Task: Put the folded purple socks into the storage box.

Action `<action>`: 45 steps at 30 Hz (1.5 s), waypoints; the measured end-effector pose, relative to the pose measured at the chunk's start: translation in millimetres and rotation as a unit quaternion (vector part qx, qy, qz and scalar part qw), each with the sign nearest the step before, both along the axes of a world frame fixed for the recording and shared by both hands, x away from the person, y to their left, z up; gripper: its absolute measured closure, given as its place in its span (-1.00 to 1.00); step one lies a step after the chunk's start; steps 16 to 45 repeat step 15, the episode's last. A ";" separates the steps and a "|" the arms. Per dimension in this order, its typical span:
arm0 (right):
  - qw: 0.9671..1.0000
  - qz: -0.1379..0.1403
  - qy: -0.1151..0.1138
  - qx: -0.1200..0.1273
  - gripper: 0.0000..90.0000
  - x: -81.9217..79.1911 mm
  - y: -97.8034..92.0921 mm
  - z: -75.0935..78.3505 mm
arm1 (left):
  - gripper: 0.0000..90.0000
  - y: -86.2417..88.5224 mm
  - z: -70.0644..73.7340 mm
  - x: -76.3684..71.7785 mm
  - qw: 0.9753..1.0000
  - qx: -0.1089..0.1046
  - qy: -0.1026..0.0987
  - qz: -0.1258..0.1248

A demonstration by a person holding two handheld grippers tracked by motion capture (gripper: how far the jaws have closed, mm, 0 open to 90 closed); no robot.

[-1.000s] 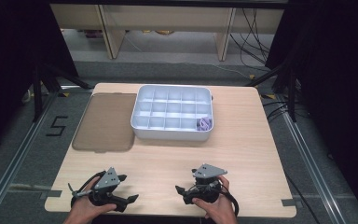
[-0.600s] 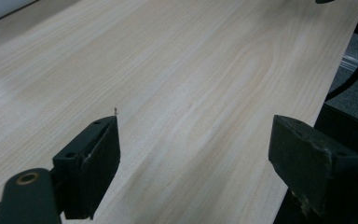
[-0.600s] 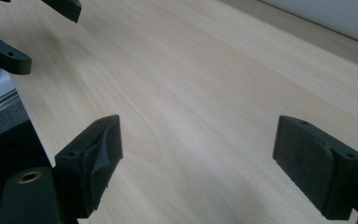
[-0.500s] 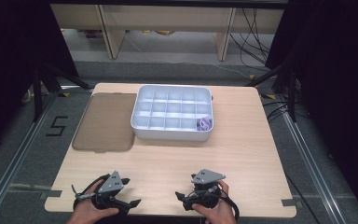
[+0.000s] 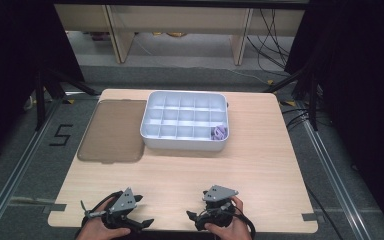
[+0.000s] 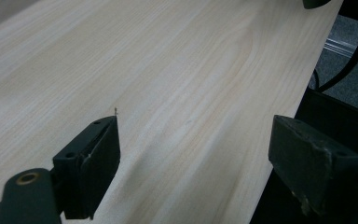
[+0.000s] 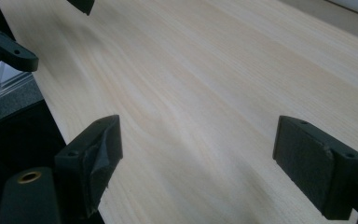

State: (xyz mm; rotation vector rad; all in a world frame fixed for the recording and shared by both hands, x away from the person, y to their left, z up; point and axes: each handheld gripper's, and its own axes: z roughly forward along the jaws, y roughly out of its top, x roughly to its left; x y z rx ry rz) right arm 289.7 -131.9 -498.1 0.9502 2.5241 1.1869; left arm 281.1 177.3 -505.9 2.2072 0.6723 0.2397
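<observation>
The wooden table [image 5: 260,165] takes up most of the high view, pale and bare across its near half. At its far middle stands the white compartment tray [image 5: 184,119], a grid of small cells, and flat beside it on the left, just touching or nearly so, lies the brown lid [image 5: 113,130]. The left gripper [image 5: 141,214] sits at the near edge of the table, held in the person's left hand [image 5: 96,231], well apart from the tray; in the left gripper view its jaws stand wide apart over bare wood with nothing between them (one jaw hangs past the table's edge). The right gripper [image 5: 194,218] is close by at the same near edge, held in the right hand [image 5: 225,231], and the right gripper view shows its jaws likewise spread wide and empty above the grain. The two grippers point roughly toward each other, near but not touching. Smallest of all, a little purple item [image 5: 219,132] lies in the tray's near right corner cell; its exact kind is too small to tell.
</observation>
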 end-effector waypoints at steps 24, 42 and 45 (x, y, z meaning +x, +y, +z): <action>1.000 0.003 -0.001 -0.001 -0.63 0.7 -1.7 -0.6 | -0.64 0.3 -0.4 1.0 1.000 0.006 -0.004 0.000; 1.000 0.003 -0.001 -0.001 -0.63 0.7 -1.7 -0.6 | -0.64 0.3 -0.4 1.0 1.000 0.006 -0.004 0.000; 1.000 0.003 -0.001 -0.001 -0.63 0.7 -1.7 -0.6 | -0.64 0.3 -0.4 1.0 1.000 0.006 -0.004 0.000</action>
